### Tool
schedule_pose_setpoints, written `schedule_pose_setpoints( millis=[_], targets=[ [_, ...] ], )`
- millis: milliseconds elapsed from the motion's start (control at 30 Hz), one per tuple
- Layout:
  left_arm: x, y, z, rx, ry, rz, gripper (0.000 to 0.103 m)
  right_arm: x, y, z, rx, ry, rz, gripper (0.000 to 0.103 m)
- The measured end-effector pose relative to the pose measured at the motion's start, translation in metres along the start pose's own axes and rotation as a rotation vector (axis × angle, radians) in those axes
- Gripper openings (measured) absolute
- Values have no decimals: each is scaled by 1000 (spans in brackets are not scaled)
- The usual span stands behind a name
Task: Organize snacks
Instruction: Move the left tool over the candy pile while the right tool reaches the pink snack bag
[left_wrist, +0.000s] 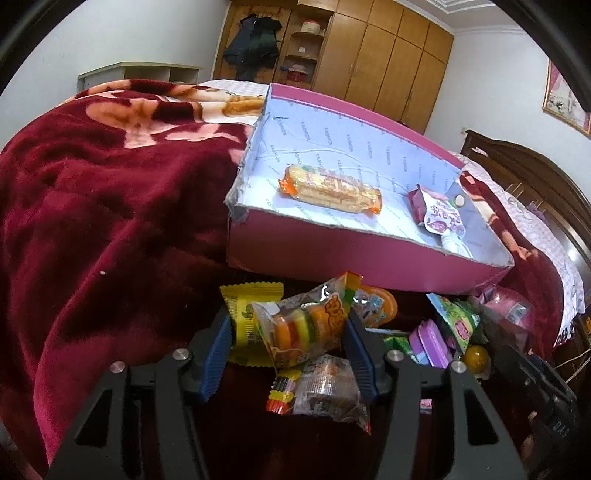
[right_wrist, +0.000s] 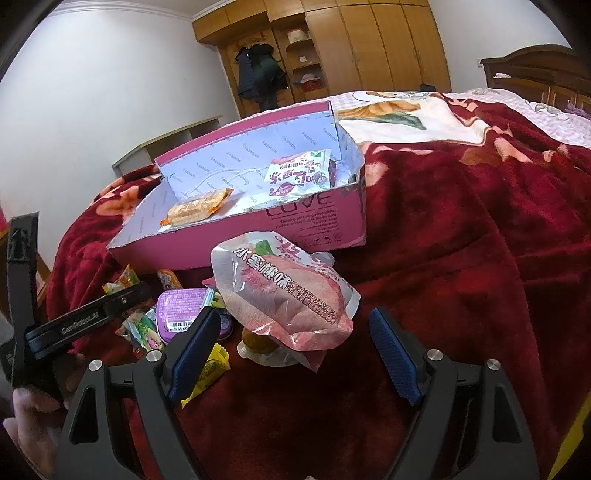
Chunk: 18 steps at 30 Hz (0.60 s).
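At lower centre of the left wrist view, the left gripper (left_wrist: 288, 354) pinches the burger gummy packet (left_wrist: 306, 325); grip mid-packet firmly, then lift clear toward the pink box (left_wrist: 369, 254). The right gripper (right_wrist: 295, 354) stands wide, empty.

Home bedroom. A bed with a carved dark wooden headboard (right_wrist: 532, 70) takes up the near ground, covered by a plush dark-red floral blanket (left_wrist: 110, 206) over a pink checked sheet (right_wrist: 546, 118). Along the far wall stands a floor-to-ceiling wooden wardrobe (left_wrist: 384, 62) with open corner shelves, dark coats (left_wrist: 255, 44) hung at its left; a framed picture (left_wrist: 565, 99) hangs far right.
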<state>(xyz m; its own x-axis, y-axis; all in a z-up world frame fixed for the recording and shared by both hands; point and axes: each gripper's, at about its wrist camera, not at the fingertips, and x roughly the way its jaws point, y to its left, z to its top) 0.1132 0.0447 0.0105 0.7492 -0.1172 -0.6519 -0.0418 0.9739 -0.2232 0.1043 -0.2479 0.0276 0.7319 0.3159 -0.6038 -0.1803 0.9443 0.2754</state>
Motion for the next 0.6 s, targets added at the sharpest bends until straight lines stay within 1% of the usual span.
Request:
schedule_pose_setpoints(
  millis=[300,367,433,467,533,600],
  targets=[
    [4,3,-3,-3,-8,-9,61,5,1,7,8,2,-33,85],
    [6,4,-3,-4,-5,-12,61,8,3,8,-1,-4,-44,82],
    [7,5,-4,-9,-5,-16,62,13,3,7,-2,3,-65,69],
    [8,5,-5,-12,-6,-19,62,15,4,6,-4,5,-79,67],
    [7,7,-6,-15,-11,-27,62,18,4,4,-4,5,-94,57],
    [7,7,-6,-18,-14,-32,62,17,3,3,-3,-2,-88,52]
  ],
)
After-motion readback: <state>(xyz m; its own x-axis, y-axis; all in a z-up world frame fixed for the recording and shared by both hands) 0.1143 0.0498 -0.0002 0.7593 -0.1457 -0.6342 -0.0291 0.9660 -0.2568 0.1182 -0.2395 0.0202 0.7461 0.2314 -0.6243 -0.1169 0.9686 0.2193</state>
